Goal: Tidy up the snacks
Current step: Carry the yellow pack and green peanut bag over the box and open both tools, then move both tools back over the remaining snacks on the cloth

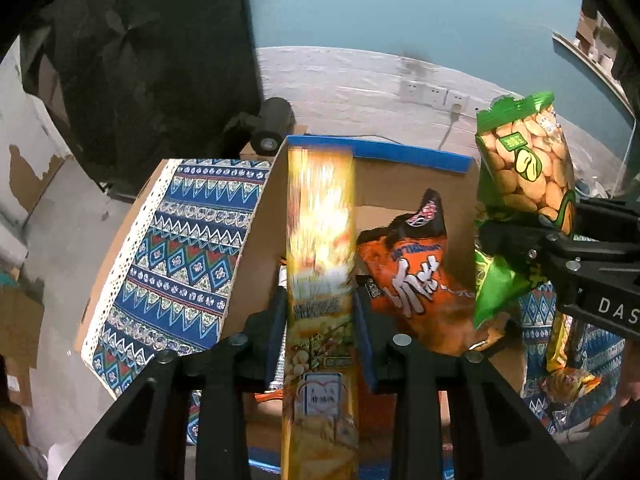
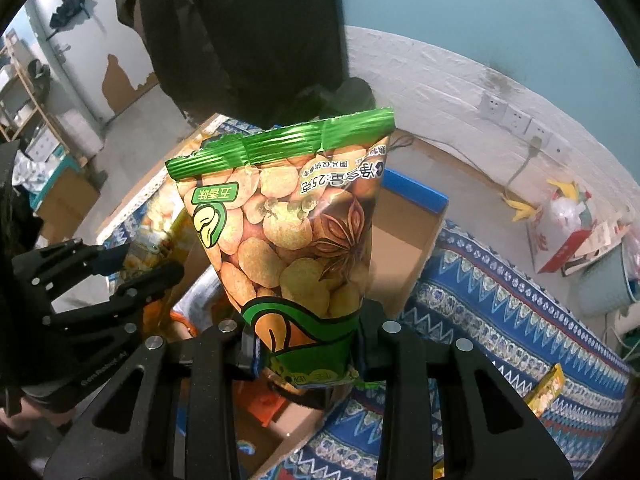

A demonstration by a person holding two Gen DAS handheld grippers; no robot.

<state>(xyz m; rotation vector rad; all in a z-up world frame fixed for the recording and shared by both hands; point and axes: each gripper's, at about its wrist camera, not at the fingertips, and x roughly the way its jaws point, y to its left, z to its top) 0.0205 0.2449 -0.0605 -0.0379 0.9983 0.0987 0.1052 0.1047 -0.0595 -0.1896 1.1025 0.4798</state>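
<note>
My left gripper point(image 1: 320, 320) is shut on a tall yellow snack packet point(image 1: 322, 240) and holds it upright over an open cardboard box point(image 1: 416, 196) with a blue-taped rim. An orange snack bag point(image 1: 412, 276) lies inside the box. My right gripper point(image 2: 306, 344) is shut on a green bag of broad beans point(image 2: 292, 224), held upright above the box point(image 2: 400, 240). In the left wrist view the green bag point(image 1: 524, 168) and the right gripper point(image 1: 516, 240) hang at the box's right side. In the right wrist view the left gripper point(image 2: 132, 264) with the yellow packet point(image 2: 160, 236) is at the left.
A blue patterned cloth point(image 1: 180, 248) covers the table around the box point(image 2: 500, 300). More snack packets point(image 1: 568, 384) lie on the cloth at the right, and a yellow one point(image 2: 548, 392) near the edge. A black roll point(image 1: 272, 128) sits behind the box. A white brick wall with sockets point(image 2: 516, 116) stands behind.
</note>
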